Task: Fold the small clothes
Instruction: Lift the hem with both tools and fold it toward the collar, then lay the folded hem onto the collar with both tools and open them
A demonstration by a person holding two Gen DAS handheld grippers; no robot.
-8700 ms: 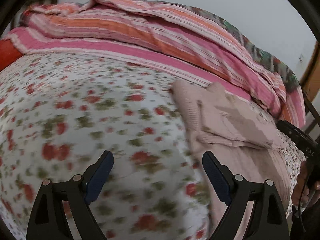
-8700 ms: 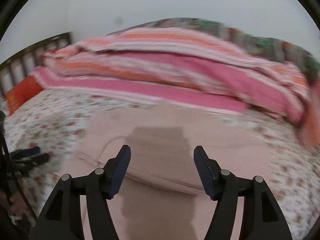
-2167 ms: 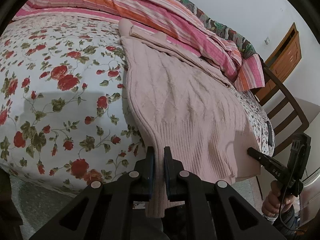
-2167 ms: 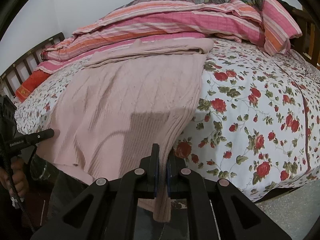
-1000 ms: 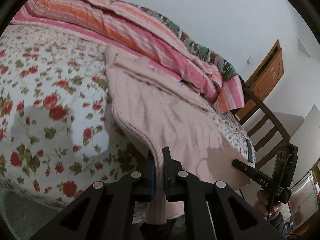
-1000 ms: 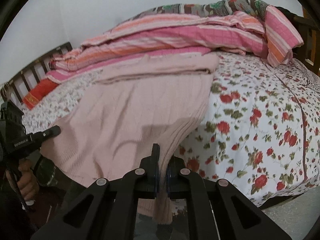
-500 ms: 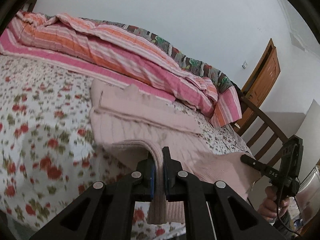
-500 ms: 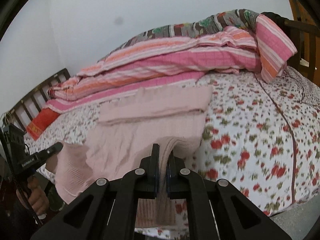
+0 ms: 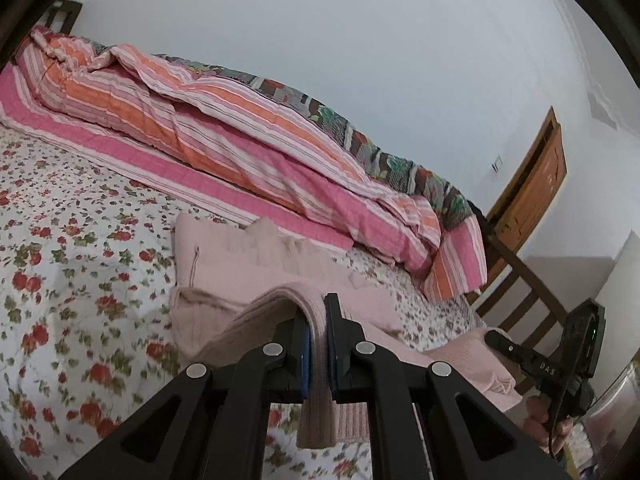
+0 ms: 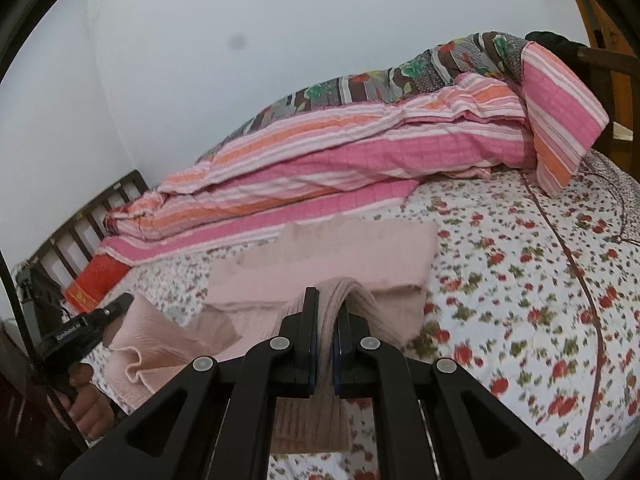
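A pale pink knit sweater [image 9: 240, 264] lies on the flowered bed sheet [image 9: 60, 272], its far part folded flat. My left gripper [image 9: 316, 312] is shut on the ribbed hem at one corner and holds it up off the bed. In the right wrist view the sweater [image 10: 360, 256] shows the same way, and my right gripper [image 10: 326, 308] is shut on the other hem corner. The hem arches over each pair of pads and hangs down in front. Each view shows the other gripper at its edge, pinching pink cloth.
A rolled striped pink and orange quilt [image 9: 240, 152] lies along the far side of the bed by the white wall. A wooden bed frame [image 9: 516, 280] and a brown door [image 9: 532, 188] stand to the right. A dark headboard [image 10: 80, 236] and red pillow [image 10: 94, 284] sit at left.
Both grippers have risen and moved toward the far side of the bed, carrying the hem up and over the sweater's body. The near part of the sweater has left the bed edge.
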